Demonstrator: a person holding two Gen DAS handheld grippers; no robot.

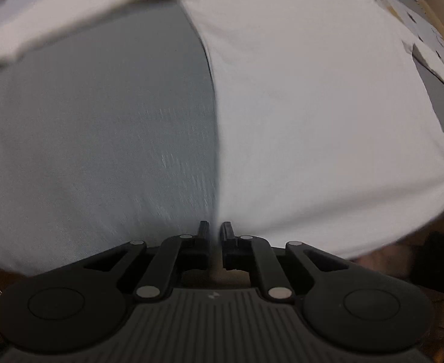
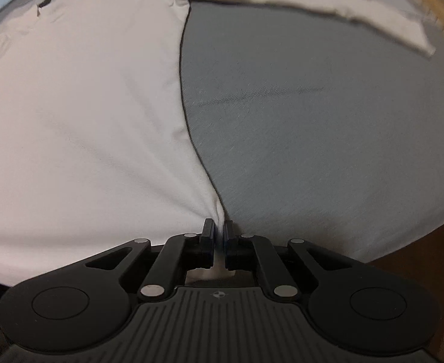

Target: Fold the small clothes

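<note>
a plain white t-shirt [image 1: 312,106] lies spread flat on grey cloth, sleeves out, its side edges pinched.

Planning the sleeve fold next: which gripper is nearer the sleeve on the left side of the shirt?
Left. The left gripper pinches the left edge of the shirt, with that sleeve straight ahead along it; the right gripper pinches the opposite edge, the shirt's body between.

both tongs pointed steeply down. the left tongs [image 1: 215,230] were nearly closed, pinching cloth; the right tongs [image 2: 218,230] were clamped tight on cloth.
</note>
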